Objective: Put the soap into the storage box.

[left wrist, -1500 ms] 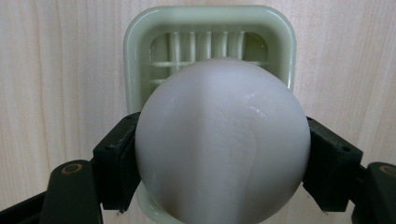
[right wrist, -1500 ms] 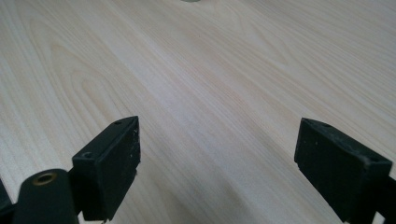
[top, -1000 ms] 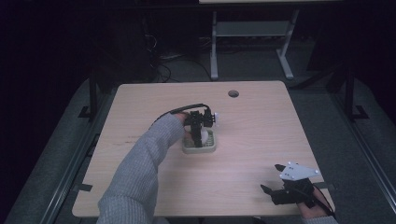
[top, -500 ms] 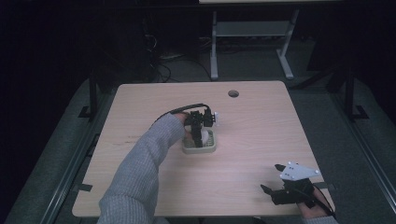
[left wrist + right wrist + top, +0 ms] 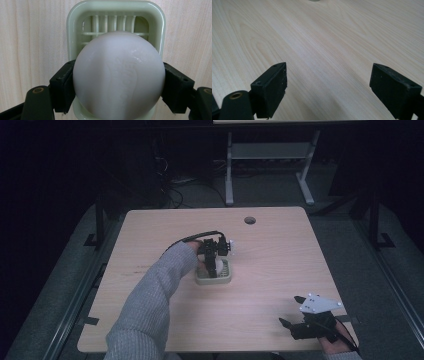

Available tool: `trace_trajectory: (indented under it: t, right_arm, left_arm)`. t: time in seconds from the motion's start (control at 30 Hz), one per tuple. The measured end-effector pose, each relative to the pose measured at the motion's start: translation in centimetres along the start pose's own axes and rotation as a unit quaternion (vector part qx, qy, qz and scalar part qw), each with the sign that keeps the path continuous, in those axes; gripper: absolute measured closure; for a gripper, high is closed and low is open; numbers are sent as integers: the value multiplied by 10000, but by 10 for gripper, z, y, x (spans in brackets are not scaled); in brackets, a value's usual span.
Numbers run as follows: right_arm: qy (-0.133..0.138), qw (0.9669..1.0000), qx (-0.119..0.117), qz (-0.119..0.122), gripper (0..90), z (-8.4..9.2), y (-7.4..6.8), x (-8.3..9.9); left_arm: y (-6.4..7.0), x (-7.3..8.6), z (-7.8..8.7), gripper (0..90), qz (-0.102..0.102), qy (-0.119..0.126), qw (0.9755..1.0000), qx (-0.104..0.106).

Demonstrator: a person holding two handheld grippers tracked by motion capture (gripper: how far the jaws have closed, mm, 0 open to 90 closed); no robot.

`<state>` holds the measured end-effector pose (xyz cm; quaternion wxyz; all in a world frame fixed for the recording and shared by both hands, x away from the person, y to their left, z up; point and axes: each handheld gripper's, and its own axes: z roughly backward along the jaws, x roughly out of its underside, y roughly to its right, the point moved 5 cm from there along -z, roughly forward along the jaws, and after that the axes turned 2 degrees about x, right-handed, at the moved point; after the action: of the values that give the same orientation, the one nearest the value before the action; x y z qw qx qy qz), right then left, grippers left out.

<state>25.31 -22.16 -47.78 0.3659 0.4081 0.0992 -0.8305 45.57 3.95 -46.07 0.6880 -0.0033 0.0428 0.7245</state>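
Worktop (image 5: pixel 280 250) of pale wood carries a pale green square slotted plastic tray (image 5: pixel 75 30) near its middle. Left tool (image 5: pixel 117 82) pinches a smooth white ball (image 5: pixel 118 77) just over that tray. Right tool (image 5: pixel 328 85), jaws spread, sits at the near right corner.

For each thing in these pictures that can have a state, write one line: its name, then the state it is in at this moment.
White ball: clamped between the left gripper's jaws, held over the tray.
Green tray: upright on the table, slatted bottom showing, ball above it.
Left gripper: shut on the ball.
Right gripper: open, holding nothing, near the table's front right corner.
Table: bare light wood around the tray.
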Motion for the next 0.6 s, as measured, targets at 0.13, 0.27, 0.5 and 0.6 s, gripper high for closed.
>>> trace_trajectory:
  t: [0.13,0.27,0.5,0.6]
  right_arm:
    - [-7,10000,-7,-2,139,0,0,0]
    - [19,10000,-24,-1,139,0,-1,-1]
    - [18,10000,-16,-3,139,0,-1,0]
    - [24,10000,-29,-1,139,0,-1,-1]
  left_arm:
    - [1,0,0,233,-13,-5,10000,-37]
    - [2,0,3,221,-14,69,10000,-52]
    - [2,4,8,211,99,185,9997,-100]
    - [4,7,11,213,78,180,9997,-136]
